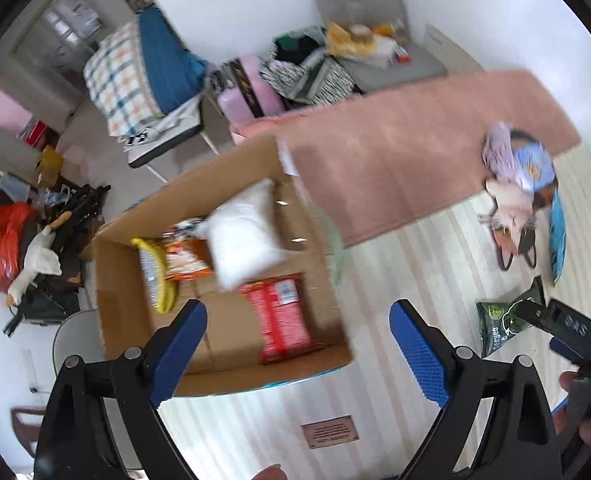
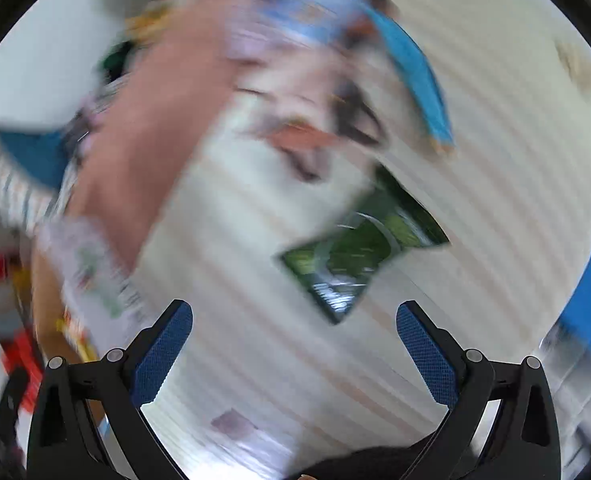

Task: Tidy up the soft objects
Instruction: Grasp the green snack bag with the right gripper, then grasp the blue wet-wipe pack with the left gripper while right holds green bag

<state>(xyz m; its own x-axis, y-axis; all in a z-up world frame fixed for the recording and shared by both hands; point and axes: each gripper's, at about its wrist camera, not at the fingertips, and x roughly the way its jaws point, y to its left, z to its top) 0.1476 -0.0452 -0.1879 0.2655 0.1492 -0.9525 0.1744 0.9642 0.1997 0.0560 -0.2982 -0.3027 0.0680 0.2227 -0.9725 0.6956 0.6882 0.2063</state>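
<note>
My left gripper (image 1: 299, 340) is open and empty above the near edge of a cardboard box (image 1: 111, 280). A white soft bag (image 1: 243, 236) appears in mid-air over the box, which holds a red packet (image 1: 281, 316), an orange packet (image 1: 183, 260) and a yellow-edged packet (image 1: 157, 280). A green snack bag (image 1: 503, 320) lies on the striped floor to the right, with my right gripper (image 1: 535, 312) at it. In the blurred right wrist view my right gripper (image 2: 295, 336) is open just short of the green bag (image 2: 359, 256). Further soft items (image 1: 515, 184) lie at the pink rug's edge.
A pink rug (image 1: 395, 152) lies beyond the box. A grey chair (image 1: 375, 40) with clutter, a pink suitcase (image 1: 247, 92) and a checked bag (image 1: 123, 80) stand at the back wall. A red bag (image 1: 3, 244) and dark items are piled at the left.
</note>
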